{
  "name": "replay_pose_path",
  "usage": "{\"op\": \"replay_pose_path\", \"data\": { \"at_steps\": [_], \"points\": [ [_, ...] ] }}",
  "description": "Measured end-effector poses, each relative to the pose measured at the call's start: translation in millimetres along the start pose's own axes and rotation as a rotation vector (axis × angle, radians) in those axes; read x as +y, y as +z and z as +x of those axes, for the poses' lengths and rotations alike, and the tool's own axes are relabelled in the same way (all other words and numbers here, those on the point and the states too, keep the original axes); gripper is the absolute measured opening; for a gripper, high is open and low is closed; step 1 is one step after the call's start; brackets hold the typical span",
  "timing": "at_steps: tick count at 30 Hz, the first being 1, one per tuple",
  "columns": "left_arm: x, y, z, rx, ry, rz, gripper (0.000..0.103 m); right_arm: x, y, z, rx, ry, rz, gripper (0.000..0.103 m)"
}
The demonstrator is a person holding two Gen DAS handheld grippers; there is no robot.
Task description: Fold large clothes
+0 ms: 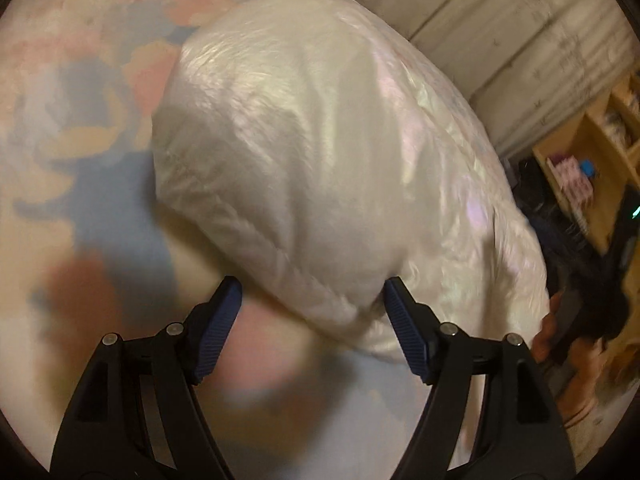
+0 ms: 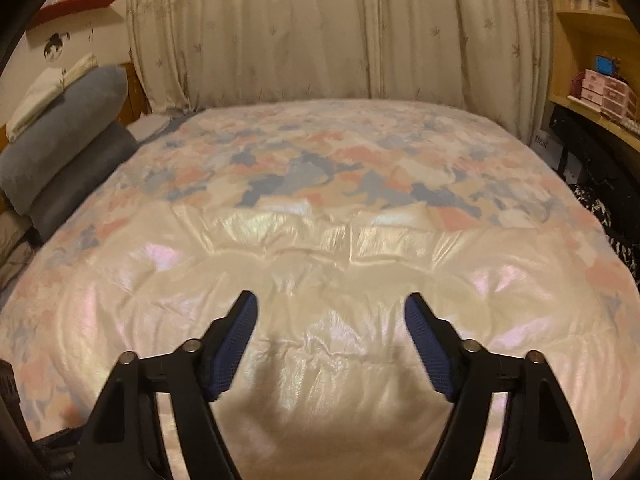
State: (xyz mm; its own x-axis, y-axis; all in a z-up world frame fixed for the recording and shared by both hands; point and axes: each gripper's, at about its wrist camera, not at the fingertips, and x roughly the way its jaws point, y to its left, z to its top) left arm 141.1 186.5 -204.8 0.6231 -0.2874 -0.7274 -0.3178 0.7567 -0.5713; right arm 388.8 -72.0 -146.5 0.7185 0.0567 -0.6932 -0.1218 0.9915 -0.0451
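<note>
- Shiny cream quilted garment [image 2: 320, 280]: spread on pastel patchwork bedspread [image 2: 312, 168], near edge.
- Left gripper [image 1: 312, 300]: jaws wide, nothing gripped; garment corner betw. them.
- Right gripper [image 2: 330, 312]: jaws wide, empty, above garment.

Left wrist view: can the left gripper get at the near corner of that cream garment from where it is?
Probably yes: the left gripper has its jaws open, the cream garment corner lies just ahead, nothing between.

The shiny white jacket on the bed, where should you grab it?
Probably the rounded folded edge of the shiny white jacket nearest the open left hand-held gripper. Come from that near side: the edge bulges up off the patterned bedspread, so the fingers can straddle it.
</note>
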Motion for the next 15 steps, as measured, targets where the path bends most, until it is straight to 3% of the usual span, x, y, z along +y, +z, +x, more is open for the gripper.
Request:
{"op": "replay_pose_path", "data": {
  "at_steps": [1,4,15],
  "points": [
    [2.5,3.3,1.7,-0.009,-0.012,-0.005,0.072,-0.2,-2.1,8.3,0.015,-0.002,0.002,0.058],
    [4.6,12.1,6.1,-0.029,-0.026,-0.003,0.076,-2.1,-10.4,38.1,0.05,-0.017,0.017,0.049],
    [13.9,47.5,15.1,-0.075,-0.109,-0.036,0.081,-7.4,-35.8,97.1,0.054,-0.011,0.047,0.05]
  ]
}}
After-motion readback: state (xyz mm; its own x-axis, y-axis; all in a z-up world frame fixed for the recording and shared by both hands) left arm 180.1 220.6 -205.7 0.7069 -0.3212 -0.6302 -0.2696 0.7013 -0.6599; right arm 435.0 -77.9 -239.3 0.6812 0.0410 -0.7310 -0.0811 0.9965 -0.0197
